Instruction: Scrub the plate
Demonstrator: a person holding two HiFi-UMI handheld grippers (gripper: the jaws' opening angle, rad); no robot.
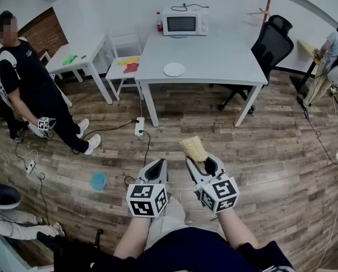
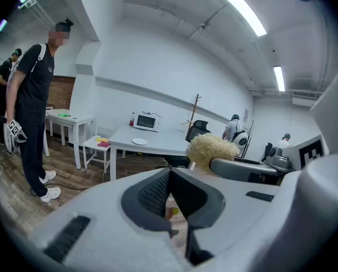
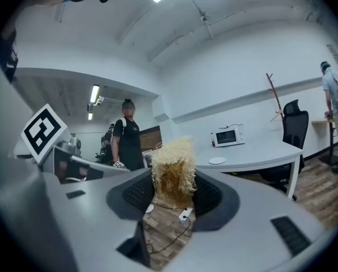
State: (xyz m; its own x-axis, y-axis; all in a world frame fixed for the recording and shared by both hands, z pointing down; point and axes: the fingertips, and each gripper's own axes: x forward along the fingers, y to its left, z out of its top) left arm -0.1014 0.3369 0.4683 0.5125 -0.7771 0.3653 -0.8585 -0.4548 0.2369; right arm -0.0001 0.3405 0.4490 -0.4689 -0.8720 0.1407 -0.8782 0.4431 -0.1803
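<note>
Straw-coloured, wiry fibre makes up the scrubber [image 3: 172,166], a loose, shaggy block with frayed edges. The right gripper [image 3: 172,190] pinches its lower half between two dark, cross-hatched pads, so the tuft stands up above the jaw tips. Just to the left of it, the left gripper [image 2: 170,192] has its grey moulded jaws pressed together with nothing between them. Both grippers are smooth grey plastic, each with a cube of black-and-white square markers at the rear.

The plate [image 1: 174,69] is round, white and shallow. It lies well ahead of both grippers on a white table [image 1: 214,55], close to the table's straight near edge and slightly left of centre. Beyond the plate, at the far edge, sits a boxy white microwave [image 1: 185,21]. A black office chair [image 1: 271,47] with a curved back stands ahead and to the right of the right gripper, at the table's right end.

Between the grippers and the table stretches a wood-plank floor [image 1: 271,152] — a broad band of open boards straight ahead. A white power strip [image 1: 139,126] with black cables lies ahead of the left gripper by a table leg, and a small blue object [image 1: 98,180] lies on the boards to its left. A person in dark clothes [image 1: 33,89] stands well off to the left
</note>
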